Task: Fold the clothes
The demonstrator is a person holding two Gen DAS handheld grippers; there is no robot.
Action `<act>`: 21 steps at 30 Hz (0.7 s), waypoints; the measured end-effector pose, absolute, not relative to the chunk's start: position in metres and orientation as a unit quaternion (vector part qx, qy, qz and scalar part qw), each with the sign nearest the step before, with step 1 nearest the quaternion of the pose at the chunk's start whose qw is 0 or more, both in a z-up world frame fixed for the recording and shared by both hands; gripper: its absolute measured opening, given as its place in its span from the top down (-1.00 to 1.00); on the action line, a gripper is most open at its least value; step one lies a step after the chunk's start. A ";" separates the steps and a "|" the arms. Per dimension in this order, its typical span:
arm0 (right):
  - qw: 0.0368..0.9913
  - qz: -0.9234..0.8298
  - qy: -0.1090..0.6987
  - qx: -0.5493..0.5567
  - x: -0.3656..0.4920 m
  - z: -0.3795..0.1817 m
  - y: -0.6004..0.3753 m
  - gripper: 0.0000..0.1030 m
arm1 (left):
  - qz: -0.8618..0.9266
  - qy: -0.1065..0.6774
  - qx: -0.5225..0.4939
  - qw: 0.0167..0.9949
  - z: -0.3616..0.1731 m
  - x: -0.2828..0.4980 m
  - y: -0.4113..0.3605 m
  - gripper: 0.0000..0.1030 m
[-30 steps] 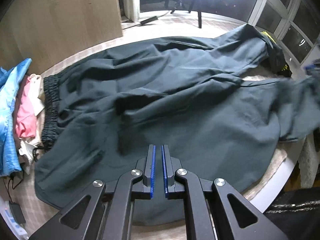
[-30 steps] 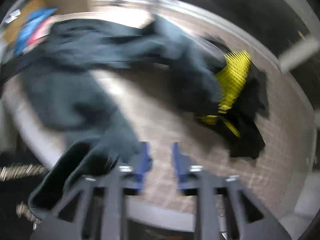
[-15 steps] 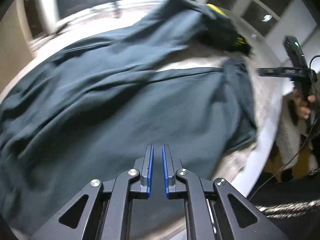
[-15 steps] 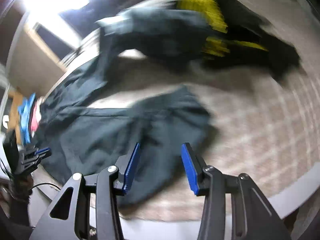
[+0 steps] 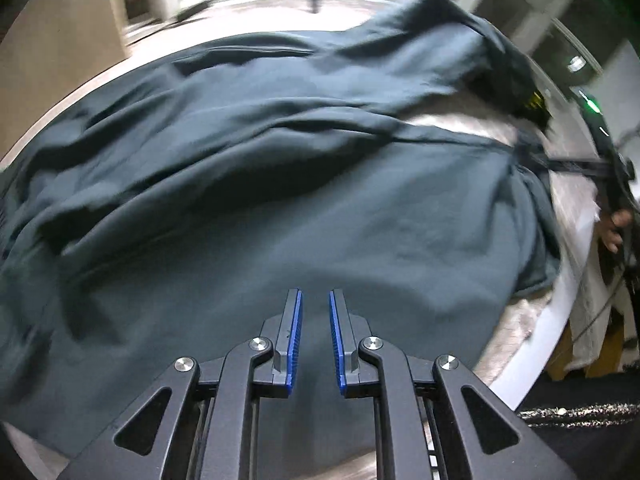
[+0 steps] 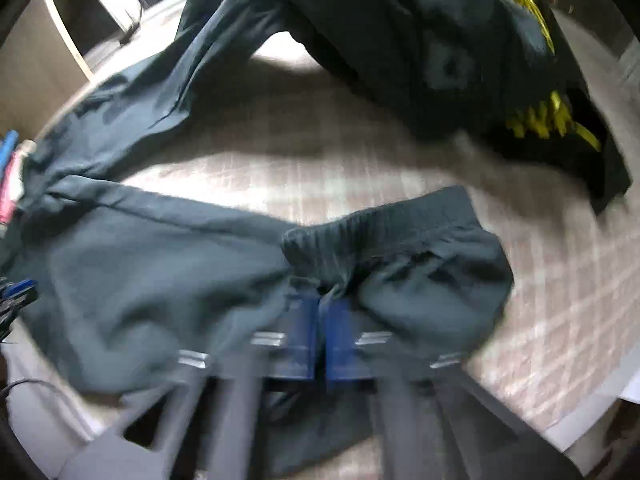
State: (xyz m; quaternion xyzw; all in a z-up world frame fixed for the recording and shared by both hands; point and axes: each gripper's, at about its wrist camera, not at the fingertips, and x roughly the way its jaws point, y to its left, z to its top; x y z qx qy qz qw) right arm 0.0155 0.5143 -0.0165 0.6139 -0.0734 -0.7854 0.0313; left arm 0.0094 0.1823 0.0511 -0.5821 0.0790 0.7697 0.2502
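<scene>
The trousers are spread across the round worktop, dark and creased, with the two legs parted so that a strip of checked cover shows between them. The near leg's ribbed cuff lies close to the worktop's near edge.

The right tool is clenched on that leg's hem, just below the cuff; a pinch of cloth is seen gathered between the blue pads, though the view is blurred. The left tool hangs over the broad middle of the trousers with a narrow gap between its jaws, which are opening; nothing is held between them, and contact with the cloth cannot be confirmed.

The step in hand is judged to be the lifting of the near leg to be laid over the far one. It would be done well if the hem were raised only enough to clear the cloth beneath, carried across evenly, and set down with cuff matched to cuff. A second hold by the left tool along the same leg's outer edge is advised, so that the leg travels flat, not bunched. The existing creases should be drawn out before release.

A black garment with yellow print lies on the far leg's end and may hinder alignment. Other clothes are piled at the worktop's left edge.
</scene>
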 end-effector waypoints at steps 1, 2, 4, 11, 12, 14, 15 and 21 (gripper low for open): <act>0.041 -0.788 -0.097 0.607 0.022 -0.007 0.526 0.95 | 0.773 0.078 -0.581 0.240 0.053 0.009 0.173 0.75; 0.035 -0.799 -0.117 0.589 0.032 0.009 0.544 0.95 | 0.777 0.078 -0.580 0.230 0.055 0.008 0.165 0.75; 0.028 -0.823 -0.147 0.548 0.055 0.044 0.579 0.95 | 0.784 0.076 -0.579 0.211 0.060 0.009 0.148 0.75; -0.096 -0.846 -0.146 0.503 0.125 0.087 0.689 0.95 | 0.803 0.057 -0.575 0.148 0.072 0.018 0.099 0.75; -0.112 -0.837 -0.149 0.514 0.132 0.078 0.701 0.95 | 0.806 0.049 -0.574 0.136 0.074 0.024 0.086 0.74; -0.134 -0.820 -0.164 0.531 0.138 0.060 0.712 0.95 | 0.811 0.035 -0.574 0.108 0.076 0.033 0.063 0.65; -0.145 -0.820 -0.155 0.532 0.136 0.058 0.709 0.95 | 0.814 0.027 -0.574 0.083 0.077 0.039 0.045 0.58; -0.190 -0.780 -0.119 0.584 0.121 0.057 0.691 0.67 | 0.815 0.002 -0.580 -0.011 0.068 0.062 -0.051 0.39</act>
